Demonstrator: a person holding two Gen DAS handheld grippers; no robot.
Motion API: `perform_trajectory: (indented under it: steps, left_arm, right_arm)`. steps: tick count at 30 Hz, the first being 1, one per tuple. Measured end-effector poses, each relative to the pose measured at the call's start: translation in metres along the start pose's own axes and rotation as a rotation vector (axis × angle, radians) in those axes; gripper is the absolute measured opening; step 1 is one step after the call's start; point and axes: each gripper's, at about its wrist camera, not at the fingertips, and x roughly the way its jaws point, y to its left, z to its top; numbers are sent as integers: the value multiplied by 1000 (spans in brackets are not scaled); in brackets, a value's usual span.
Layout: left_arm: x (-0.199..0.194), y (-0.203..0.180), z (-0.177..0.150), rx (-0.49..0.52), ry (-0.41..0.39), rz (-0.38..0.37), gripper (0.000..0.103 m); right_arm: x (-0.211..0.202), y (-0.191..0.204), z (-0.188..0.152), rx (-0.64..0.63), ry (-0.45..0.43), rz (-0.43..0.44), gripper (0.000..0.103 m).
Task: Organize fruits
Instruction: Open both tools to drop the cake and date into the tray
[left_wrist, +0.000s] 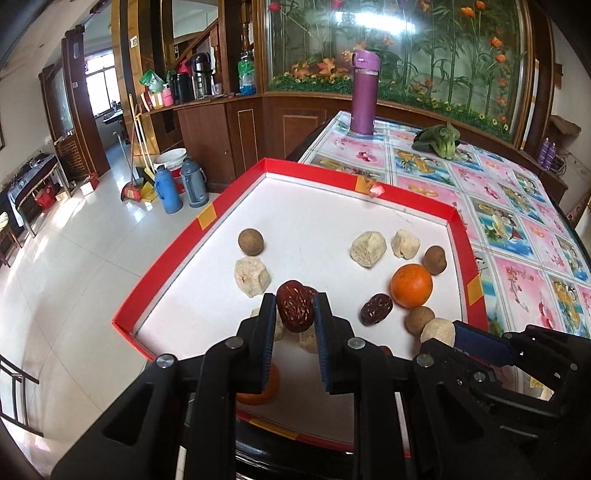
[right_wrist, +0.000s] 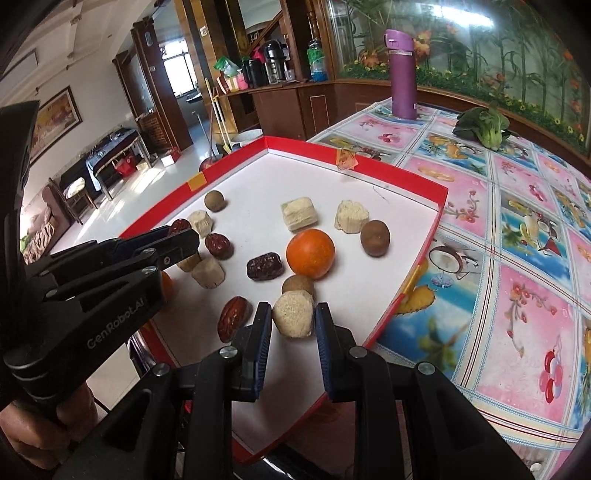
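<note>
Both wrist views close, sharing red tray (left_wrist: 207, 218)

home dining room – floral oilcloth table (left_wrist: 517, 206), thermos flasks (left_wrist: 181, 188) on tiled floor, broom (left_wrist: 135, 155)

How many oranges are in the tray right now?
2. One orange sits in the open mid-tray; the other orange is mostly hidden behind the left gripper, near the tray front edge. The grippers may hide more.
</note>
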Motion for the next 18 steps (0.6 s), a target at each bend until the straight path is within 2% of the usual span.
perform_trajectory:
  steps: [1,4,6,8,10,16,18]
  left_arm:
    - [1,-1,-1,5,5,9,29]
    - [0,-3,-2,13,-10,33,55]
    - [-5,-5,-3,19,-34,46,62]
    - [-10,-8,-2,28,-57,57,76]
    - [-18,-8,-1,25,-85,65,84]
    - [-43,-7,2,-13,-151,74,97]
    - [-54,-7,3,-19,-186,82,102]
  right_arm:
    - [2,0,-1,-4,8,0,23]
    - [0,1,-4,-20,-1,2,24]
    - [-3,2,-4,-25,-5,-1,26]
    - [-8,1,-5,-19,-17,1,29]
    - [-15,-3,-5,-1,-38,2,38]
    - [-42,-18,-5,60,-127,8,47]
    - [-51,-21,-3,76,-152,21,53]
